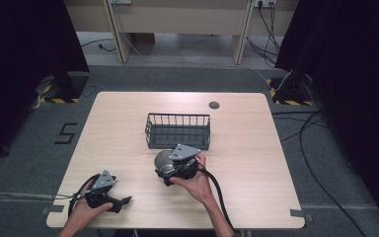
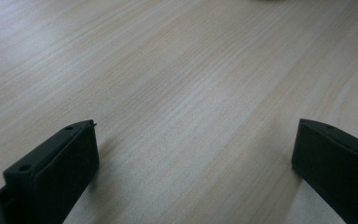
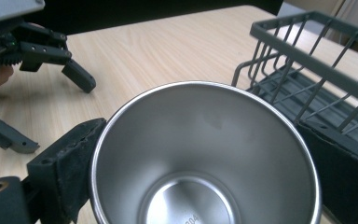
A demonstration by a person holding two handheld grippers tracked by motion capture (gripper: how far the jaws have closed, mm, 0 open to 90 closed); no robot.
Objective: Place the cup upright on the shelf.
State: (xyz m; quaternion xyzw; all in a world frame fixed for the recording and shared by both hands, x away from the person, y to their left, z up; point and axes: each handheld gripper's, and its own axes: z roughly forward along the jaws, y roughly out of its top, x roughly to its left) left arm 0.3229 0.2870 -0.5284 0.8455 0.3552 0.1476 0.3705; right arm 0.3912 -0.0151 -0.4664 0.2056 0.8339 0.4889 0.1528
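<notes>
Steel cup [image 3: 205, 154] is sitting clamped between the jaws of my right gripper [image 1: 170, 170], which I am holding just near of the wire basket [image 1: 177, 131], around the middle of the table [image 1: 256, 163]. In the right gripper view the cup's open mouth is facing the camera, its shiny inside bare, with a black jaw pressing on each side of the rim and the basket [image 3: 317, 70] standing just to the right of it.

My left gripper [image 1: 123, 201] is resting at the near left corner of the table, well apart from the cup, and its jaws are standing wide apart over bare wood [image 2: 191, 93] with nothing between them.

I am working on a pale, wood-grained tabletop with a small round grey cap [image 1: 214, 104] near its far edge. Grey carpet [image 1: 29, 148] is lying around the table, dark curtains [image 1: 355, 59] are hanging at both sides, and black cables [image 1: 321, 143] are trailing across the floor on the right.
</notes>
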